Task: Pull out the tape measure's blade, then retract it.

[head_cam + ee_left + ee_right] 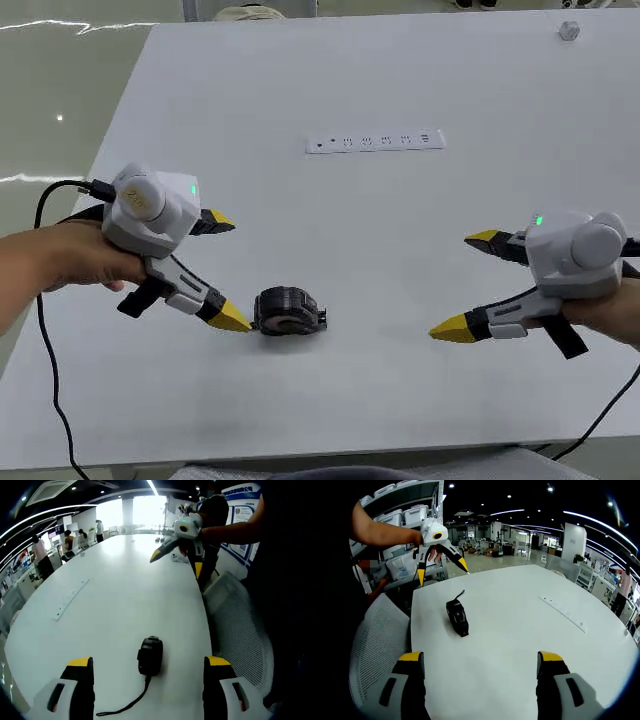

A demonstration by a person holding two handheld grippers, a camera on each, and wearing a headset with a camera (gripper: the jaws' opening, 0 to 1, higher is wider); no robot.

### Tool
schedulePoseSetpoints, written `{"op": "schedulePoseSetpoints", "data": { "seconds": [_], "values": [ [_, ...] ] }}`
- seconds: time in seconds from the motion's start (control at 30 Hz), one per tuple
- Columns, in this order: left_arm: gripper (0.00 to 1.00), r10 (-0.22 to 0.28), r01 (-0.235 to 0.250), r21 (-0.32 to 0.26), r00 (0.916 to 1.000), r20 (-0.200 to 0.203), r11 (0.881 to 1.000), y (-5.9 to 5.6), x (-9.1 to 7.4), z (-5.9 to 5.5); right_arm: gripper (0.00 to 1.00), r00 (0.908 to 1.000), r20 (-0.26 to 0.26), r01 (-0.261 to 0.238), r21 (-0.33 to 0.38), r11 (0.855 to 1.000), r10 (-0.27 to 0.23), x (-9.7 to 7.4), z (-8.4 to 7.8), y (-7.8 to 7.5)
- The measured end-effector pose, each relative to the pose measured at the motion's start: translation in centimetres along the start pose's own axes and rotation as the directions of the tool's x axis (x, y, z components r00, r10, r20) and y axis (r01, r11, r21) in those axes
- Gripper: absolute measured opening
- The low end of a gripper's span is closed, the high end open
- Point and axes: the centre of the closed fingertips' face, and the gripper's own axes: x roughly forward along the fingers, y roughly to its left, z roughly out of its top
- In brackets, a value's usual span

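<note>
The black tape measure (290,311) lies on the white table (400,80), near the front edge and a little left of the middle. The left gripper (230,272) is held just to the left of it, with its jaws spread wide and nothing between them. In the head view its lower yellow tip is very near the case, and I cannot tell if they touch. In the left gripper view the case sits ahead, between the two jaws and apart from both, and a thin black strap (120,707) runs from it toward the camera. The right gripper (462,284) is well apart on the right side, its jaws also wide open and empty, and it points toward the tape measure. A white power strip (375,141) lies further back on the table.
</note>
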Motion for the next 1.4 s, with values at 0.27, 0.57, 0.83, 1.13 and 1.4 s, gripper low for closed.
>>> {"op": "schedulePoseSetpoints", "data": {
  "seconds": [0.27, 0.57, 0.83, 1.13, 1.4],
  "values": [
    [0.91, -0.046, 0.045, -0.008, 0.9985, -0.031, 0.999, 0.2, 1.7, 0.3, 0.95, 0.9982, -0.017, -0.059, -0.053, 0.997, 0.058, 3.1, 1.6, 0.8],
    [0.90, -0.060, 0.068, 0.062, 0.9909, -0.120, 0.996, -0.1, 3.6, -1.4, 0.90, 0.9926, -0.047, -0.117, -0.113, 0.987, 0.112, 6.3, 1.7, 1.7],
    [0.76, -0.068, 0.084, 0.091, 0.9838, -0.166, 0.992, -0.3, 5.5, -2.2, 0.83, 0.9860, -0.065, -0.162, -0.155, 0.974, 0.154, 8.1, 2.3, 2.5],
    [0.70, -0.075, 0.090, 0.066, 0.9771, -0.199, 0.994, -0.1, 7.5, -2.7, 0.77, 0.9758, -0.105, -0.209, -0.195, 0.958, 0.192, 10.4, 2.4, 3.3],
    [0.66, -0.072, 0.087, 0.060, 0.9728, -0.220, 0.994, -0.2, 8.6, -3.5, 0.73, 0.9687, -0.126, -0.236, -0.196, 0.952, 0.214, 11.8, 1.8, 3.7]
  ]
}}
